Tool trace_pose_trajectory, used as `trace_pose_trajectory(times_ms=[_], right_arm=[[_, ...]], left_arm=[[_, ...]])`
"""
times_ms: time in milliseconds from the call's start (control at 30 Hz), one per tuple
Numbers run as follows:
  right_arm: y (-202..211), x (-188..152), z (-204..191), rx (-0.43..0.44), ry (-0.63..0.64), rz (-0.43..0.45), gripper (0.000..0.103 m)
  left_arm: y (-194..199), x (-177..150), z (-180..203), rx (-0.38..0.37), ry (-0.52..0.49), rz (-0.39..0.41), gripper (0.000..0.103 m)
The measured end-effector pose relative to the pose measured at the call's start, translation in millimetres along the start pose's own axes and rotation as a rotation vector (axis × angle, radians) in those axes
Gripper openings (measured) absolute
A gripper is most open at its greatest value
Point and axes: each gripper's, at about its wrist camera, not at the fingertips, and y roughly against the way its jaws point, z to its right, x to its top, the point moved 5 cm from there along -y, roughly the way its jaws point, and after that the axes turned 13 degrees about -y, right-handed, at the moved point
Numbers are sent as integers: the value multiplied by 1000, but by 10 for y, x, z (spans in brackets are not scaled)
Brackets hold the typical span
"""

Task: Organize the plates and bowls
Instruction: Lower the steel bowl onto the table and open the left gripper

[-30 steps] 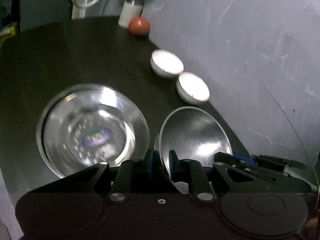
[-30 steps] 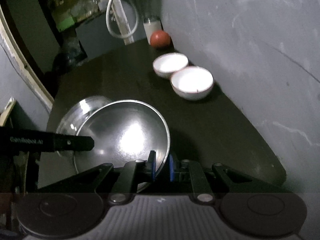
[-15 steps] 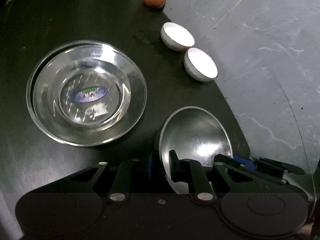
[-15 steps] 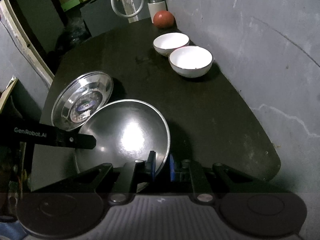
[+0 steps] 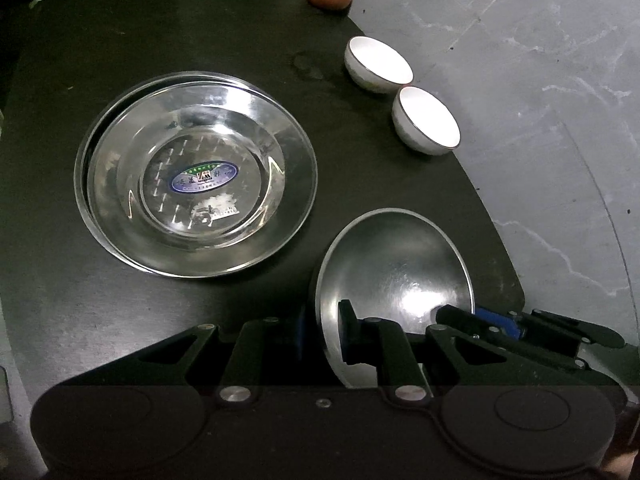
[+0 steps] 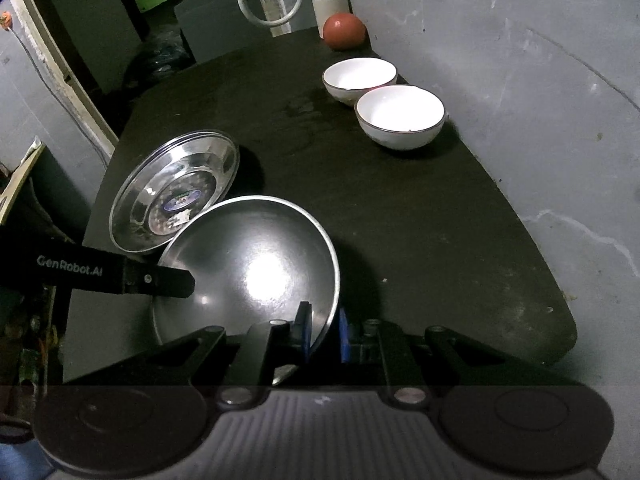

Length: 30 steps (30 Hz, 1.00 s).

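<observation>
Both grippers clamp one steel bowl (image 6: 248,268), low centre of frame: the right gripper (image 6: 322,330) pinches its rim between narrow jaws, the left gripper (image 5: 320,330) likewise, apparently on the opposite edge. Upper left, stacked shiny steel plates (image 5: 196,184) lie flat. Two white glazed bowls (image 6: 400,114) sit upper right on the dark table (image 6: 440,240).
</observation>
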Motion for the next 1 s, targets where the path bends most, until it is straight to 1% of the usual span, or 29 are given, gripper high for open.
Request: trace_pose_trajectory(times_ms=[333,500,567,633,700,800,833,900,933,1000], right_arm=[[-21,15,-10,24,3,-1,17],[-13,28,7,27,-14,8,21],[1,35,21,30,-22,14,25],[19,42,34,32,-28,19,34],[35,44,47,33,-34,23,38],[79,51,69,36,-42,46,48],[105,57,74,36,-42,62,55],[151,70,82,33,-40,90,66],[170,72,81,35,-40,101,69],[200,80,84,55,-44,116,74]], left_arm=[[-37,48,-1,38,-13,-22,17],[-18,61,-3,47,-22,-24,21],[1,64,-10,56,-30,-22,21],[22,63,-20,63,-34,-23,22],[52,55,-25,69,-38,-25,24],[118,31,-47,83,-54,-28,28],[150,23,-48,85,-59,-27,32],[211,13,-49,89,-65,-20,36],[260,10,-49,92,-69,-10,38],[331,9,-56,101,-73,8,48]])
